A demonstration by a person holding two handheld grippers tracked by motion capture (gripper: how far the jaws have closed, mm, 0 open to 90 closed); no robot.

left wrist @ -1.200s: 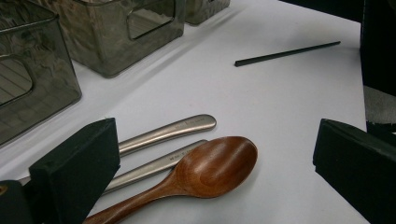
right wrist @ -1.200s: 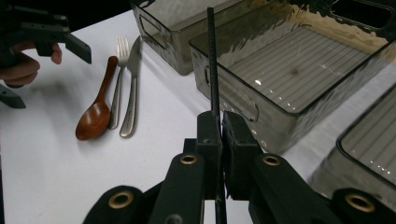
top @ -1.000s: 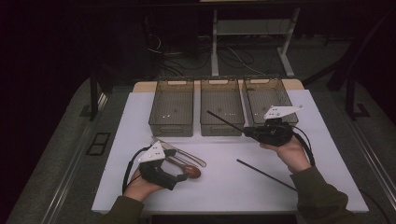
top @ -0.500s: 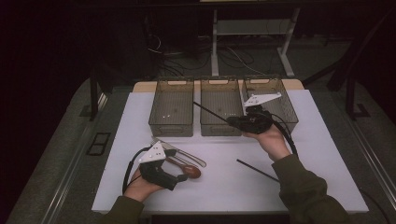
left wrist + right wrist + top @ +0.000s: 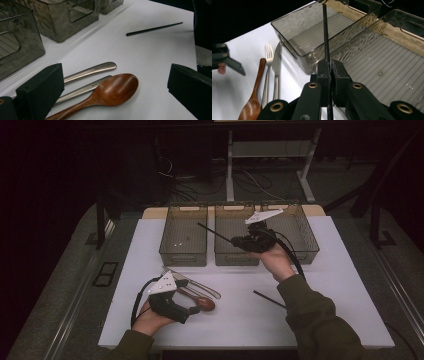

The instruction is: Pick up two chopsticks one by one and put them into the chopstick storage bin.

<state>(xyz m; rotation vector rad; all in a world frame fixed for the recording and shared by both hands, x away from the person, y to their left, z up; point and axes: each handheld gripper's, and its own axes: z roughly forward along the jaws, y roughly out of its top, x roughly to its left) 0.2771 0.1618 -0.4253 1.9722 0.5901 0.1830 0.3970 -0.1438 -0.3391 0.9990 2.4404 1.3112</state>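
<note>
Right gripper (image 5: 239, 240) clamping black chopstick (image 5: 325, 35), holding it over middle bin (image 5: 226, 257); left gripper (image 5: 113, 93) gaping wide, straddling wooden spoon (image 5: 110, 91).

Right tool (image 5: 239, 241) raised, jaws clamped; left tool (image 5: 192, 310) low, jaws apart.

— Olive-green sleeves on both forearms; black gripper bodies, the left gripper (image 5: 192, 310) and right gripper (image 5: 330, 65).

— Brass rivets, black cables, pale three-cornered plates on top.
</note>
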